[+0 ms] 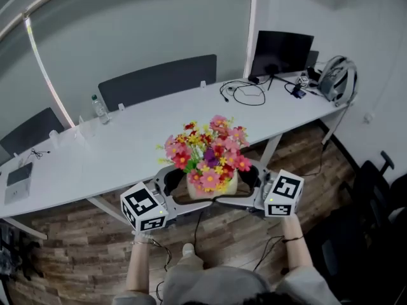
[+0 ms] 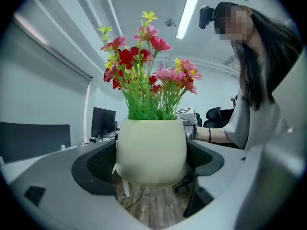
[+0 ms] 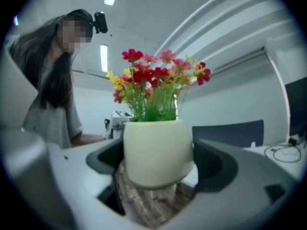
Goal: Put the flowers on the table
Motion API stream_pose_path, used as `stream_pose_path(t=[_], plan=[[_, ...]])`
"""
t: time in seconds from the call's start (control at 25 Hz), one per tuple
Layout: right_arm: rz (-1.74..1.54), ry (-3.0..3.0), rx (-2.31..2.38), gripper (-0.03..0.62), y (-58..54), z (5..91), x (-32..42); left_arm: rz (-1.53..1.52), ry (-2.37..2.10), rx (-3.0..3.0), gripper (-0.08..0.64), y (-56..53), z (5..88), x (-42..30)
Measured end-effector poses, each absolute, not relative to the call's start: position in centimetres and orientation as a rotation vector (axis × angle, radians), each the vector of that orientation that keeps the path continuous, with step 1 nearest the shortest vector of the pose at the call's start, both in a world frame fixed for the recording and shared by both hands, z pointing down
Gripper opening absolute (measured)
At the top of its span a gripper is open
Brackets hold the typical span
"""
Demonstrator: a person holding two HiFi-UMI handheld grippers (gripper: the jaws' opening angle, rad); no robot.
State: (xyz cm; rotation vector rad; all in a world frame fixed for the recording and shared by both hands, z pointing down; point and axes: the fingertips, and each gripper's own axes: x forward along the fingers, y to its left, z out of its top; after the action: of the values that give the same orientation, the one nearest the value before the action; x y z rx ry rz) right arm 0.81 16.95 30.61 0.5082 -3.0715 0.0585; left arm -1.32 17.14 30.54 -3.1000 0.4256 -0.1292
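Finish notes: mostly matt plastic, one smooth pot.
Pot (image 2: 151, 150) between both tongs: smooth, cream, slight sheen. Flowers (image 2: 144, 75) above the jaws look plastic. Left gripper (image 2: 151, 169) and right gripper (image 3: 158, 169) shells: grey matt plastic; pads (image 2: 98, 164) black, textured. Floor (image 1: 82, 259) below: rough-grained wood planks. Table (image 1: 127, 151) beyond: smooth white.

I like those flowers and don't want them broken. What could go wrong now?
The smooth, rounded pot hangs over the wooden floor, squeezed only at its sides by the left hand-held gripper and right hand-held gripper; it might slip down. The tall flowers may make it tip when set on the table.
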Motion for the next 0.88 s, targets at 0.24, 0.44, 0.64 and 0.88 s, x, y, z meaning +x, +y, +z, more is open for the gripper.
stream_pose_path(t=[0.24,0.44,0.64,0.88], plan=[[0.101,-3.042,0.567,0.446,10.7,30.0,-3.5,-0.120,0.365,-3.138,0.448,10.8,30.0,-5.6],[0.098,-3.036,0.597,0.446,9.7,30.5,-3.7,-0.119,0.337,-3.140,0.448,9.8,30.5,-5.8],[0.052,-3.049,0.610,0.446,9.0,30.8,-3.7,-0.129,0.328,-3.108,0.448,9.1,30.8,-5.8],[0.012,-3.084,0.636,0.446,9.0,30.8,-3.6,-0.111,0.310,-3.091,0.448,9.0,30.8,-5.8]])
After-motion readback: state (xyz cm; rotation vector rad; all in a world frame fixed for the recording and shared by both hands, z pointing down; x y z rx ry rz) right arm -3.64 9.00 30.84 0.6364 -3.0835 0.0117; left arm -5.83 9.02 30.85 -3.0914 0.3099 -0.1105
